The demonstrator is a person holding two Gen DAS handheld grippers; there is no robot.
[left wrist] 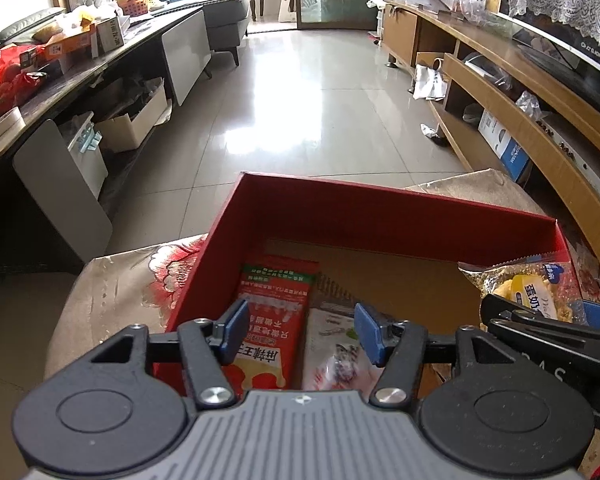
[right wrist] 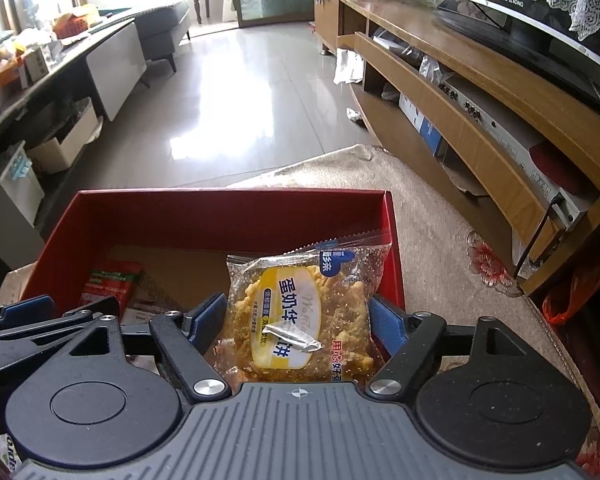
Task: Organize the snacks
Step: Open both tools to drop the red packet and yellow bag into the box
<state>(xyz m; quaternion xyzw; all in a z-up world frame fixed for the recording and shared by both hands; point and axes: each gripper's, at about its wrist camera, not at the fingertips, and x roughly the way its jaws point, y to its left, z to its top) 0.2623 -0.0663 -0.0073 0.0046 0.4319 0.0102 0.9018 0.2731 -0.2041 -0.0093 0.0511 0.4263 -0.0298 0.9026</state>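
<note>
A red box (left wrist: 380, 216) with a brown floor stands on a cloth-covered table; it also shows in the right wrist view (right wrist: 228, 216). Inside at the left lie a red snack packet (left wrist: 274, 312) and a pale packet (left wrist: 336, 344). My left gripper (left wrist: 302, 330) is open above them, empty. My right gripper (right wrist: 298, 320) has its pads on both sides of a clear bag of yellow waffle cake (right wrist: 300, 312) and holds it over the box's right end. The bag (left wrist: 532, 288) and right gripper also show at the right of the left wrist view.
The table carries a beige floral cloth (right wrist: 440, 240). A wooden TV cabinet (right wrist: 480, 92) runs along the right. A dark low table (left wrist: 60, 80) loaded with boxes and bags stands at the left. Glossy tiled floor (left wrist: 300, 112) lies beyond.
</note>
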